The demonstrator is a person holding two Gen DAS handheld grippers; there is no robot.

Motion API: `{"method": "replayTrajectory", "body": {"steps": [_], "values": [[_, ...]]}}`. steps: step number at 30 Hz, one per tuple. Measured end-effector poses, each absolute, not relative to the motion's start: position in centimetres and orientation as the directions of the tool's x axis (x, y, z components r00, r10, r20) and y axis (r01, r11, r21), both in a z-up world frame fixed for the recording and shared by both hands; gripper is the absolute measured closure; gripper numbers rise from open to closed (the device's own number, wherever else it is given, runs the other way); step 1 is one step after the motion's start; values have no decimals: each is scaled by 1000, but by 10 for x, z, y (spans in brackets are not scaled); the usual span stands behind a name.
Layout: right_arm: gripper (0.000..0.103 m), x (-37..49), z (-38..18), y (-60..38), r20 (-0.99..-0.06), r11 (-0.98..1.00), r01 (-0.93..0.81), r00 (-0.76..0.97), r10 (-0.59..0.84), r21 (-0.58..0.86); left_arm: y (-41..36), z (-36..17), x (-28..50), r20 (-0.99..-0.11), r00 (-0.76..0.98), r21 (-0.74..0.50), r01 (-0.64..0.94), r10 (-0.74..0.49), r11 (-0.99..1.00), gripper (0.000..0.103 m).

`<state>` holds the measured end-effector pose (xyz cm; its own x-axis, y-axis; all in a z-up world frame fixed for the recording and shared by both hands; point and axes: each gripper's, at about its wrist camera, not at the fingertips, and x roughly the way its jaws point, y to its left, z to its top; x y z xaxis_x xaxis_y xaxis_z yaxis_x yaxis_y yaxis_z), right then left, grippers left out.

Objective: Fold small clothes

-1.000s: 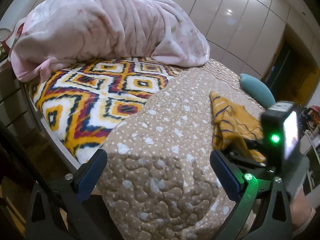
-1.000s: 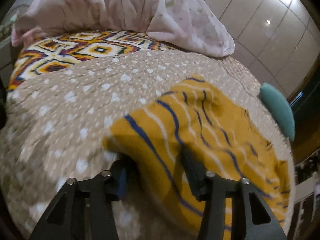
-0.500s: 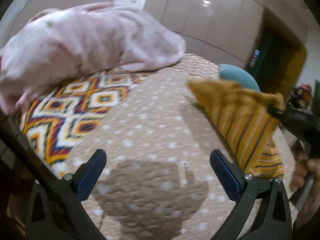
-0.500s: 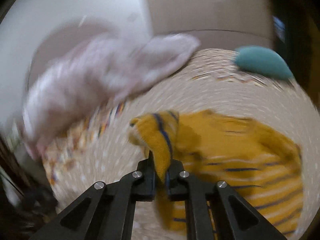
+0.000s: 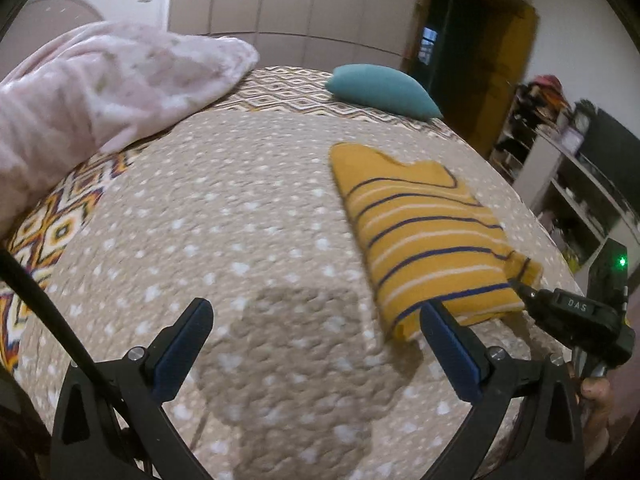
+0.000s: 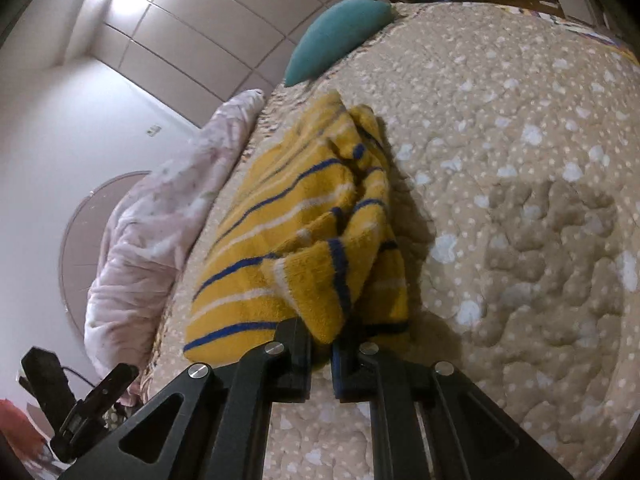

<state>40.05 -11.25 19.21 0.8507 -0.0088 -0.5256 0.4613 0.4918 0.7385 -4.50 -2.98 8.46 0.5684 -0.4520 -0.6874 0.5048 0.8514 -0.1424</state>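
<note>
A small mustard-yellow garment with blue and white stripes (image 5: pixel 424 232) lies folded over on the beige dotted quilt (image 5: pixel 248 216). My right gripper (image 6: pixel 321 346) is shut on the near corner of the garment (image 6: pixel 304 240), low over the quilt (image 6: pixel 520 160). In the left wrist view the right gripper (image 5: pixel 520 290) shows at the garment's near right corner. My left gripper (image 5: pixel 316 344) is open and empty above the quilt, just left of the garment's near edge.
A crumpled pink blanket (image 5: pixel 100 92) lies at the far left of the bed, also in the right wrist view (image 6: pixel 160 216). A teal pillow (image 5: pixel 380 90) lies at the far side. Shelves with clutter (image 5: pixel 560 168) stand to the right of the bed.
My right gripper closed on the garment's edge, lifted it and swung it over, and the garment now lies folded on the quilt. My left gripper stayed open and moved towards the garment.
</note>
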Motion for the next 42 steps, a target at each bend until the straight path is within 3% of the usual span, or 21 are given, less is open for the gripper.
{"method": "replayTrajectory", "body": {"steps": [7, 12, 15, 17, 21, 26, 30, 31, 32, 33, 36, 39, 42], "values": [[95, 376, 182, -109, -514, 516, 446, 858, -14, 731, -96, 78, -26, -688, 524, -151, 573, -502, 806, 0], [84, 356, 189, -110, -520, 546, 457, 853, -46, 702, -137, 24, -6, -824, 408, -84, 599, -394, 796, 0], [70, 343, 207, -115, -537, 597, 488, 836, -111, 636, -124, 38, -7, -811, 385, -131, 615, -441, 777, 1], [43, 339, 219, -126, -522, 616, 487, 841, -140, 619, -114, 55, -12, -771, 416, -137, 631, -482, 764, 1], [25, 363, 230, -158, -496, 624, 463, 858, -135, 630, -105, 69, 2, -734, 474, -146, 588, -486, 795, 1], [24, 438, 215, -206, -539, 612, 440, 842, -26, 657, -131, 30, 71, -790, 246, -365, 548, -561, 753, 1], [24, 486, 180, -224, -647, 597, 502, 761, 39, 626, -136, 6, 96, -726, 87, -588, 435, -682, 682, 1], [32, 492, 170, -225, -639, 573, 486, 764, 89, 660, -139, 8, 96, -721, 70, -595, 448, -689, 668, 7], [53, 494, 166, -225, -611, 552, 461, 783, 116, 695, -142, 11, 96, -712, 37, -609, 463, -701, 644, 22], [63, 496, 165, -225, -574, 518, 425, 802, 164, 742, -144, 16, 96, -708, 4, -623, 469, -707, 626, 41], [68, 503, 191, -219, -527, 542, 368, 833, 169, 756, -146, 48, 101, -733, 33, -566, 525, -680, 636, 59], [69, 505, 226, -215, -465, 592, 299, 873, 147, 749, -150, 83, 110, -740, 110, -501, 569, -664, 653, 59], [69, 505, 237, -213, -458, 632, 304, 884, 92, 713, -155, 92, 112, -768, 162, -427, 593, -620, 683, 56]]}}
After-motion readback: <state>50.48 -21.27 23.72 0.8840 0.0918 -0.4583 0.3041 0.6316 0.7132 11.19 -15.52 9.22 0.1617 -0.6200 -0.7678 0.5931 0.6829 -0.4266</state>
